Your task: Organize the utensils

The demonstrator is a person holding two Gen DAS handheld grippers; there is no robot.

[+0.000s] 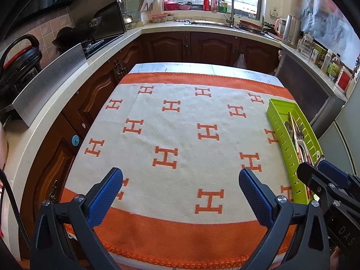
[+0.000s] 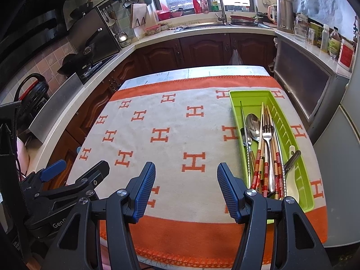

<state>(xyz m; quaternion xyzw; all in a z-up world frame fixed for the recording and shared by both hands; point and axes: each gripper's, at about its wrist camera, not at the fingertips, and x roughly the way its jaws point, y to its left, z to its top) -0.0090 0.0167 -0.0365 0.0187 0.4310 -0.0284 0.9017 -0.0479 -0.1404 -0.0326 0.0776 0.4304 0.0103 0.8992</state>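
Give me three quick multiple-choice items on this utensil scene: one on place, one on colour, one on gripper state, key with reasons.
1. Where are the utensils?
A. Scattered on the cloth
B. In the tray
C. In the sink

2. What colour is the tray?
A. Green
B. Blue
C. White

3. What is the right gripper doing?
A. Shut on a fork
B. Shut on chopsticks
C. Open, empty

Key: B, the fork, spoon and chopsticks lie inside the tray; A, its walls are lime green; C, the right gripper has only the cloth showing between its spread jaws.
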